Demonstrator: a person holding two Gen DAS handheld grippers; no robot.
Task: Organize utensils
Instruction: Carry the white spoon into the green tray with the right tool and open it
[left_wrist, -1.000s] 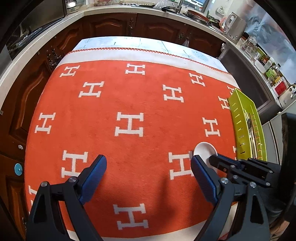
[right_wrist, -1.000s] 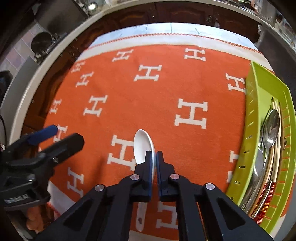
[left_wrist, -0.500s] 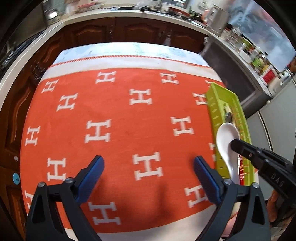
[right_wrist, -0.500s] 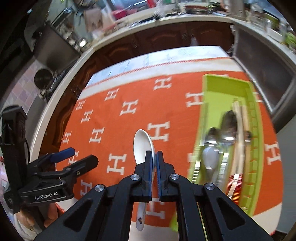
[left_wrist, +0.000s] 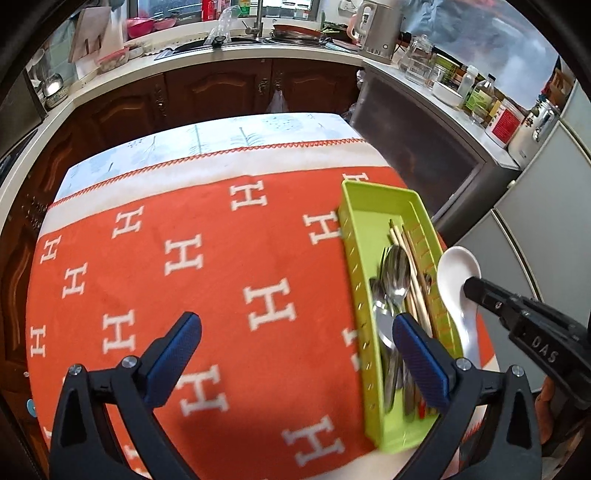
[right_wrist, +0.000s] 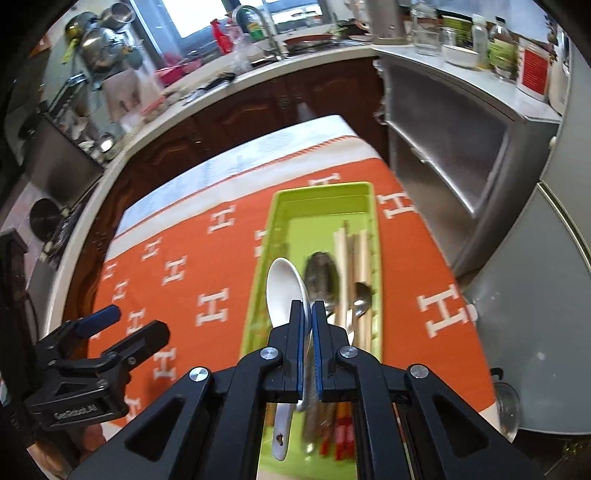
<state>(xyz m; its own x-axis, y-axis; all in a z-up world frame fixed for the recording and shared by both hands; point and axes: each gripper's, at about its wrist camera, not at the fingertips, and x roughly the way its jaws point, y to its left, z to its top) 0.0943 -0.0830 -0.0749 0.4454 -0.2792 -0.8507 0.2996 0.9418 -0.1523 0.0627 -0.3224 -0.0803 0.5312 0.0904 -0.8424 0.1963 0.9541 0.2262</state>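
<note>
My right gripper (right_wrist: 307, 307) is shut on a white ceramic spoon (right_wrist: 284, 288) and holds it in the air over the green utensil tray (right_wrist: 321, 199). In the left wrist view the spoon (left_wrist: 456, 273) hangs by the tray's right wall (left_wrist: 424, 221), held by the right gripper (left_wrist: 472, 286). Metal spoons (left_wrist: 397, 273) and wooden chopsticks (left_wrist: 404, 247) lie in the tray. My left gripper (left_wrist: 295, 321) hovers over the orange cloth beside the tray's left wall. Its jaws are opening wide, with nothing between them.
An orange cloth with white H marks (left_wrist: 221, 277) covers the table. The tray lies close to the table's right edge. A steel cabinet (left_wrist: 424, 147) stands to the right of the table. Behind it a crowded kitchen counter (left_wrist: 258, 48) runs above dark wooden doors.
Both grippers have swung to the right. The right one carried the white spoon from over the cloth to over the green tray. The left jaws spread a little wider.
</note>
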